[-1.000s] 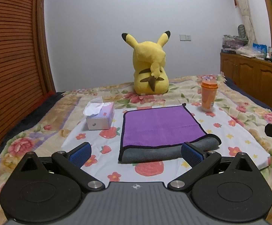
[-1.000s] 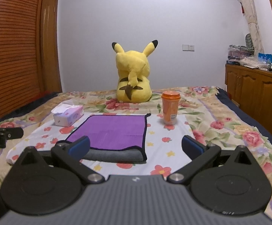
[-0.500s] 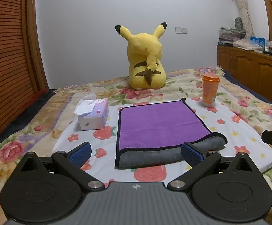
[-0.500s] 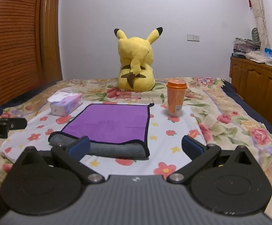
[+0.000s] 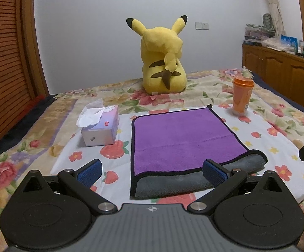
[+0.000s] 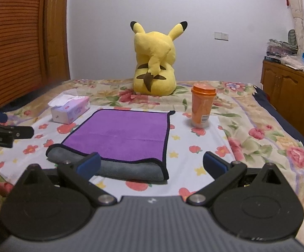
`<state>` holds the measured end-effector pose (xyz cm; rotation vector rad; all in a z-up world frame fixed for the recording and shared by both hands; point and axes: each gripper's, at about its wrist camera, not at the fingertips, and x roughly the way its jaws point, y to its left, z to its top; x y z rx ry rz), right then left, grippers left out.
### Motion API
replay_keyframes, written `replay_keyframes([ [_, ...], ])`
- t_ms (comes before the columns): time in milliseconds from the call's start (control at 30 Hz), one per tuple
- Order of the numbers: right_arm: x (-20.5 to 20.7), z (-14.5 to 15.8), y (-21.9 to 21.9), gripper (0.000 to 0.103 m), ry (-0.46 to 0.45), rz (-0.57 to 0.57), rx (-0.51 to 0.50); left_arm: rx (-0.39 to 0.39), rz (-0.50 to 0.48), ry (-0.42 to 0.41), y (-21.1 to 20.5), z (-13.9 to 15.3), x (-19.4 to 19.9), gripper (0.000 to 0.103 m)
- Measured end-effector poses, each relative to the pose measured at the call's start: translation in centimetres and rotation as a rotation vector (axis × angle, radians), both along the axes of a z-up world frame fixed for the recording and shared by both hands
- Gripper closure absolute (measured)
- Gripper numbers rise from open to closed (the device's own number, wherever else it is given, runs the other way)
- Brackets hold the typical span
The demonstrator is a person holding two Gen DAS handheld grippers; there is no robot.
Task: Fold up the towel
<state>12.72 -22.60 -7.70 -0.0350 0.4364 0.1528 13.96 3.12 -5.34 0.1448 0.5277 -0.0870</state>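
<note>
A purple towel (image 5: 181, 138) with black trim and a grey underside lies flat on a white flowered cloth on the bed. Its near edge is turned over and shows grey. It also shows in the right wrist view (image 6: 120, 134). My left gripper (image 5: 152, 172) is open and empty, just short of the towel's near edge. My right gripper (image 6: 152, 163) is open and empty, over the towel's near right corner. The left gripper's tip shows at the left edge of the right wrist view (image 6: 7, 134).
A tissue box (image 5: 99, 126) stands left of the towel. An orange lidded cup (image 5: 242, 96) stands at its far right. A yellow plush toy (image 5: 162, 63) sits behind. A wooden cabinet (image 5: 282, 71) lines the right wall, a slatted wooden wall (image 5: 3, 67) the left.
Both grippers have moved forward and lower toward the towel's near edge. The towel looks larger in both views. Both jaws stay open.
</note>
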Motion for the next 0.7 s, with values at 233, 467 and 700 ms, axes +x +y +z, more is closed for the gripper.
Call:
replay_keyframes([
  [233,1.9,-0.4,0.7,0.000,0.032,0.022,-0.012,0.000,0.001,0.026,1.0,-0.8,2.1,0.000],
  [467,4.3,-1.4,1.3,0.000,0.073,0.043,-0.017,-0.004,0.002,0.082,2.0,-2.5,4.5,0.000],
  [700,6.7,-2.1,1.7,0.000,0.097,0.072,-0.032,-0.026,0.013,0.131,2.9,-4.2,6.7,0.000],
])
